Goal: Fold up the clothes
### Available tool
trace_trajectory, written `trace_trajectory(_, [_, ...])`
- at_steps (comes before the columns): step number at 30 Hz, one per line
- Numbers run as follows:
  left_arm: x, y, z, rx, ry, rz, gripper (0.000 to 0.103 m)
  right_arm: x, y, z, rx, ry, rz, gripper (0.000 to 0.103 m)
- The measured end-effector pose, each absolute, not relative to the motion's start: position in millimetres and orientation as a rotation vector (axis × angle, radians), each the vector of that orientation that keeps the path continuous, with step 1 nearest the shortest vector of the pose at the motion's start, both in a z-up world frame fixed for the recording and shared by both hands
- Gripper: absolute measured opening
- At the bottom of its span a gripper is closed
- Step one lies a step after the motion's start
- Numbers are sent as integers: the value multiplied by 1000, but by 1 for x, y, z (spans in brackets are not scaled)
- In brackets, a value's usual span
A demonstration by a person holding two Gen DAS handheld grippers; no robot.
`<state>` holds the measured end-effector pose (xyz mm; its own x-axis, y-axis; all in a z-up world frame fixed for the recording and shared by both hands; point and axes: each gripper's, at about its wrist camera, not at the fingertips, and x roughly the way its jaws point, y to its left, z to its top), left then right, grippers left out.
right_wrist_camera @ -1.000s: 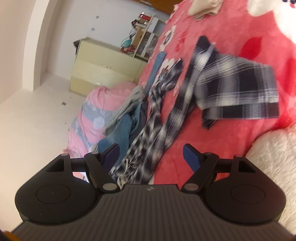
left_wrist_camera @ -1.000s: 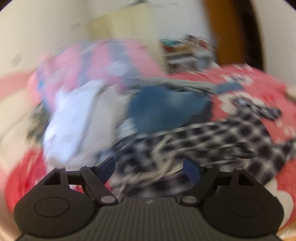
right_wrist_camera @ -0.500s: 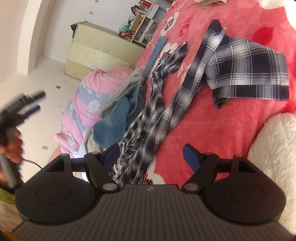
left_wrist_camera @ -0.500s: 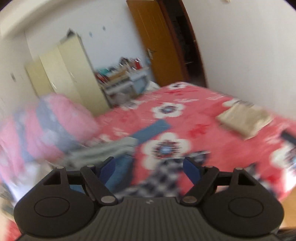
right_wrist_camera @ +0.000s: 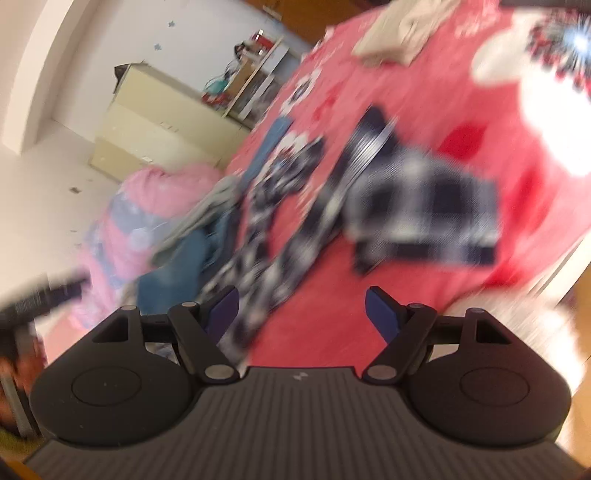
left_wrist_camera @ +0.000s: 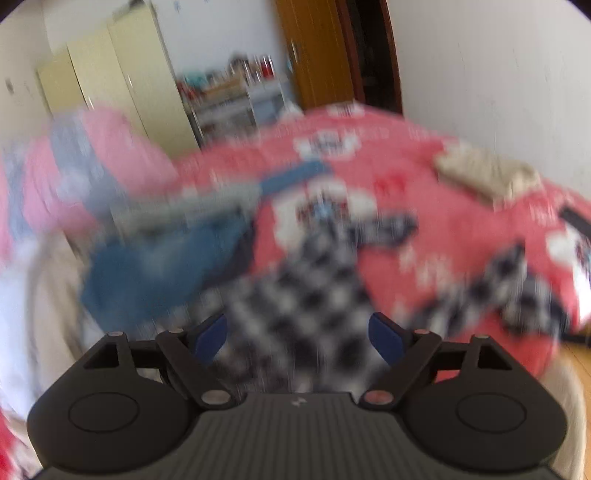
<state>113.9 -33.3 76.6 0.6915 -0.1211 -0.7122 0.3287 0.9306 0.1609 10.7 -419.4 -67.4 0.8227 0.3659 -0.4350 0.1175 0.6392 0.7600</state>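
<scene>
Both views are smeared by motion blur. In the left wrist view the left gripper [left_wrist_camera: 297, 332] is seen at the bottom centre, its blue fingers [left_wrist_camera: 211, 338] spread and opening further, with nothing pinched between them. Just beyond them a checked shirt [left_wrist_camera: 310, 288] is spread over the red bed [left_wrist_camera: 461, 221], running from the lower centre toward the right edge. To its left a blue garment [left_wrist_camera: 159, 266] is heaped, with a grey garment [left_wrist_camera: 192, 205] lying above it. A pink bundle [left_wrist_camera: 85, 173] fills the middle left. A folded beige cloth [left_wrist_camera: 487, 173] rests on the bed at the upper right. A cream wardrobe [left_wrist_camera: 122, 81], a cluttered shelf [left_wrist_camera: 236, 92] and a brown door [left_wrist_camera: 317, 55] are lined along the top.

In the right wrist view the right gripper [right_wrist_camera: 301, 314] is seen at the bottom centre, its fingers [right_wrist_camera: 382, 319] spread apart and empty. The shirt [right_wrist_camera: 424, 206] is stretched across the centre of the frame, a broad part at the right of centre and long strips trailing down to the left finger; what looks like a second checked piece beside it cannot be told apart in the blur. The blue garment [right_wrist_camera: 184, 269] and the pink bundle [right_wrist_camera: 144, 206] are found at the middle left, hanging off the bed's edge. The beige cloth [right_wrist_camera: 399, 33] lies at the top. A dark blurred shape with a hand [right_wrist_camera: 22, 362] is seen at the lower left edge.
</scene>
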Motion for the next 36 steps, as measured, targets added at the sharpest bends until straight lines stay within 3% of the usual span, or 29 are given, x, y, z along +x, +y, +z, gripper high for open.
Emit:
trace_trajectory(7, [77,39,-47,141,779,-177,84,37,-428,-75,561,623,-11,76])
trace_trajectory(15, [73,19,-74,113,711,-207,84,75,-438,-93,433,672,-50,79])
trace_trajectory(16, [78,11,-77,143,705,-223,84,76,-436,-94,405,672,-49,73])
trace_trajectory(17, [82,4,-81,174,699,-239,84,75,-432,-92,367,669,-48,48])
trace_trajectory(18, [85,-2,-84,207,690,-253,84,73,-428,-89,321,663,-47,31])
trace_trajectory(19, [87,-8,-86,231,680,-262,84,69,-428,-86,320,658,-34,7])
trace_trajectory(20, [90,-12,-89,248,670,-267,81,65,-432,-82,352,653,-13,4])
trace_trajectory(21, [93,-17,-91,266,659,-272,79,60,-436,-78,383,639,-2,3])
trace_trajectory(25, [100,-26,-90,271,640,-286,51,22,-457,-47,449,483,-70,3])
trace_trajectory(29, [101,-27,-89,246,638,-312,12,11,-482,-31,389,420,-197,3])
trace_trajectory(33, [94,-19,-81,214,663,-390,9,38,-499,-43,312,587,-330,9])
trace_trajectory(36, [88,-4,-69,138,696,-434,23,36,-498,-35,321,550,-346,25])
